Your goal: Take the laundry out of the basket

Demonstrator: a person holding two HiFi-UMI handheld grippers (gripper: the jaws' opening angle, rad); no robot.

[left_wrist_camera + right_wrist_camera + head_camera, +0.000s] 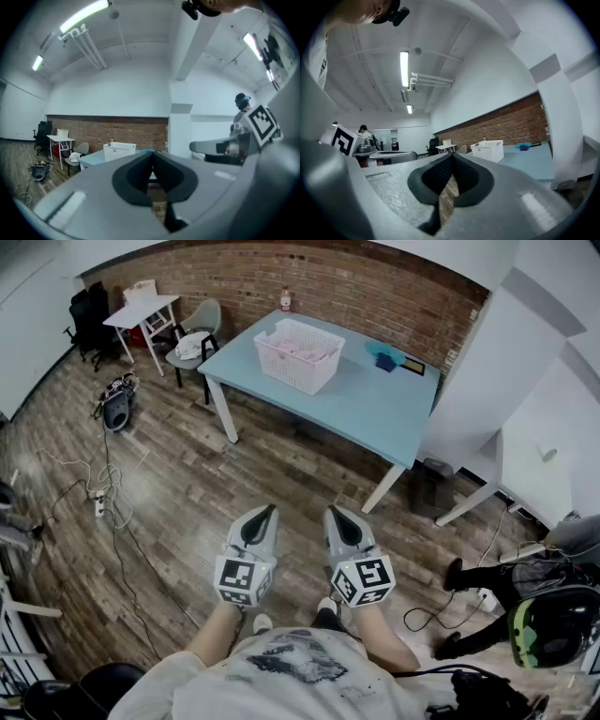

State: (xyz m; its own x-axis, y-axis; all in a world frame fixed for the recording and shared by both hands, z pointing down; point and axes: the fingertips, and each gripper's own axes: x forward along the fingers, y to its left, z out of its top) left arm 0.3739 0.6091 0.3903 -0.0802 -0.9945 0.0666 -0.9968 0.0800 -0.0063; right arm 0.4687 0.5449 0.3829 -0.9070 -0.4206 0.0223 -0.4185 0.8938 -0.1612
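Note:
A white slotted laundry basket [299, 354] with pale pink laundry [302, 348] inside stands on the light blue table [356, 404] at the far side of the room. The basket [119, 151] shows small and distant in the left gripper view, and the same basket [488, 150] appears small in the right gripper view. My left gripper [266, 512] and right gripper [334, 514] hang side by side close to my body, well short of the table. Both have their jaws together with nothing between them.
A small blue object [384, 358] lies on the table's far right part. Cables [105, 498] trail over the wooden floor at left, near a dark bag [116, 409]. A grey chair [194, 343] and white side table [142, 315] stand at the back left. A dark bin [433, 487] sits beside the table leg.

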